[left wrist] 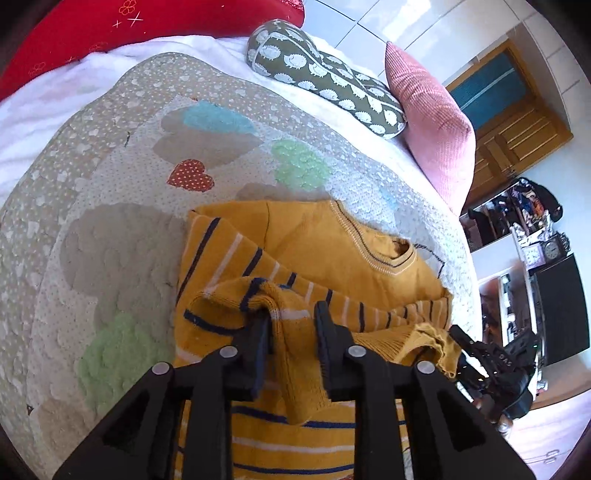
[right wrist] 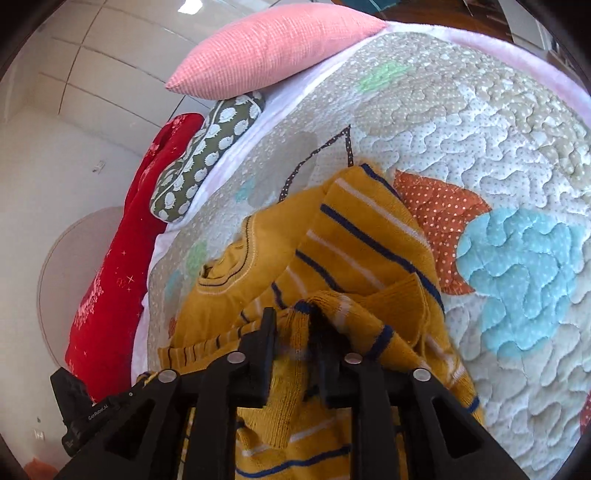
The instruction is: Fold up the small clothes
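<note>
A small mustard-yellow sweater with navy and white stripes lies partly folded on a quilted blanket. Its collar points away from me and its lower part is doubled over toward the collar. My left gripper has its jaws a little apart with a raised fold of the striped hem between them. My right gripper also has knit fabric of the sweater bunched between its jaws. The right gripper shows at the sweater's right edge in the left wrist view.
A green pillow with white hedgehogs, a pink ribbed pillow and a red pillow lie along the far side of the bed. The bed's edge runs just right of the sweater, with a cluttered shelf beyond.
</note>
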`<action>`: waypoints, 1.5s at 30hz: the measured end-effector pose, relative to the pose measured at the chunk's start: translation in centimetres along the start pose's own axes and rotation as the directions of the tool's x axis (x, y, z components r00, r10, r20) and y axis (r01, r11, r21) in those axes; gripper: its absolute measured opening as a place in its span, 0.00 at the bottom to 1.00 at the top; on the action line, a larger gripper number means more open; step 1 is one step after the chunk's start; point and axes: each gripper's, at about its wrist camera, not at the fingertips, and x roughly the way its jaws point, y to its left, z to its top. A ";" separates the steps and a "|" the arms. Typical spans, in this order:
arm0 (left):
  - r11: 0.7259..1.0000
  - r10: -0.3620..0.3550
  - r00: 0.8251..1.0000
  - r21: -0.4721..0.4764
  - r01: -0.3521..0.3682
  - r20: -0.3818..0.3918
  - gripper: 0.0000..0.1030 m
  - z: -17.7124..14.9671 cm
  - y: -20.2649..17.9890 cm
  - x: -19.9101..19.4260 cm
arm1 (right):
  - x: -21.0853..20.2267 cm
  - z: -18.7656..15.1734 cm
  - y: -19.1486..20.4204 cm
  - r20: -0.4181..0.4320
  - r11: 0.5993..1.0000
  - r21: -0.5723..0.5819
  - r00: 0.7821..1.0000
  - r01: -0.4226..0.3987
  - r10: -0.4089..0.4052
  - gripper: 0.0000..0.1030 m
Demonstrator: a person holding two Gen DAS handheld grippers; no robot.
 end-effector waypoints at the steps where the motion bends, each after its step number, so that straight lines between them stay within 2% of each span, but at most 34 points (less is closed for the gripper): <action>1: 1.000 -0.012 1.000 -0.006 0.012 0.017 0.34 0.3 0.2 -0.5 | 0.2 0.4 -0.4 0.010 0.999 0.032 1.000 -0.023 0.023 0.34; 3: 1.000 -0.020 0.998 -0.009 0.020 0.056 0.40 0.8 0.4 -1.7 | 0.2 1.0 -0.7 0.024 0.995 0.076 0.997 -0.071 0.069 0.48; 5: 1.000 -0.001 0.996 -0.016 0.003 0.087 0.42 1.3 0.8 -2.9 | -0.2 1.7 -0.6 0.042 0.992 0.086 0.995 -0.094 0.091 0.55; 9: 0.999 0.036 0.994 0.014 -0.038 0.106 0.43 1.0 0.7 -4.2 | -1.5 1.9 0.4 0.064 0.996 0.033 0.995 -0.083 0.081 0.56; 11: 0.993 0.068 0.993 0.094 -0.077 0.094 0.43 0.1 -0.6 -3.7 | -2.8 1.4 1.4 0.096 0.998 -0.030 0.994 -0.058 0.061 0.58; 14: 0.963 0.119 0.990 0.233 -0.134 0.080 0.43 -1.8 -2.8 -1.9 | -4.0 0.2 2.9 0.113 0.992 -0.120 0.993 -0.027 0.041 0.59; 17: 0.940 0.143 0.989 0.307 -0.147 0.033 0.43 -2.6 -4.2 0.8 | -3.1 -1.4 5.1 0.046 0.969 -0.247 0.999 -0.005 0.017 0.59; 18: 0.931 0.173 0.985 0.322 -0.173 0.029 0.43 -2.5 -4.4 1.7 | -2.2 -1.9 5.8 0.021 0.956 -0.293 1.000 0.008 -0.002 0.59; 19: 0.912 0.234 0.971 0.335 -0.235 0.044 0.43 -2.2 -4.3 2.6 | -1.5 -2.3 6.6 0.010 0.941 -0.338 1.000 0.030 -0.028 0.59; 20: 0.885 0.320 0.945 0.336 -0.324 0.067 0.43 -1.8 -4.0 3.6 | -0.6 -2.5 7.2 -0.003 0.927 -0.373 0.999 0.042 -0.046 0.58; 21: 0.870 0.375 0.924 0.318 -0.377 0.070 0.41 -1.4 -3.1 4.3 | 0.4 -2.4 7.6 -0.025 0.918 -0.393 0.998 0.042 -0.056 0.58; 22: 0.873 0.396 0.917 0.288 -0.394 0.053 0.39 -0.9 -1.9 4.9 | 1.5 -2.0 7.7 -0.033 0.914 -0.400 0.996 0.060 -0.079 0.58; 23: 0.887 0.393 0.919 0.253 -0.386 0.022 0.37 -0.5 -0.6 5.4 | 2.5 -1.3 7.6 -0.013 0.908 -0.404 0.992 0.109 -0.124 0.58; 25: 0.928 0.329 0.944 0.192 -0.320 -0.016 0.37 -0.2 1.4 5.6 | 4.1 0.5 6.8 0.051 0.894 -0.386 0.973 0.226 -0.224 0.58; 27: 0.946 0.283 0.959 0.168 -0.276 -0.016 0.37 0.0 2.3 5.0 | 5.2 2.6 4.6 0.058 0.910 -0.298 0.957 0.290 -0.286 0.55; 29: 0.962 0.236 0.972 0.147 -0.230 -0.022 0.37 0.0 2.7 4.2 | 5.1 4.0 2.7 0.056 0.940 -0.206 0.962 0.273 -0.267 0.46; 32: 0.985 0.155 0.987 0.075 -0.153 -0.031 0.37 0.4 4.0 2.2 | 2.2 4.3 2.0 0.091 0.962 -0.138 0.971 0.234 -0.223 0.49; 36: 0.982 0.167 0.986 0.081 -0.168 0.021 0.38 -0.6 4.6 -1.5 | -2.9 2.7 1.8 0.115 0.962 -0.176 0.975 0.207 -0.188 0.51; 40: 0.980 0.143 0.990 0.141 -0.141 -0.003 0.50 -3.9 4.8 -3.3 | -7.4 -1.0 0.4 0.124 0.944 -0.251 0.974 0.215 -0.189 0.54; 42: 0.969 0.154 0.988 0.197 -0.148 -0.016 0.52 -5.8 4.7 -3.2 | -9.0 -2.9 -0.7 0.118 0.941 -0.265 0.976 0.209 -0.183 0.54; 44: 0.952 0.181 0.983 0.257 -0.167 -0.032 0.53 -7.7 4.2 -2.5 | -10.0 -4.7 -1.9 0.117 0.938 -0.270 0.974 0.218 -0.193 0.54; 45: 0.942 0.189 0.981 0.292 -0.165 -0.054 0.47 -8.5 4.0 -2.0 | -10.4 -5.6 -2.4 0.118 0.934 -0.275 0.973 0.226 -0.201 0.54</action>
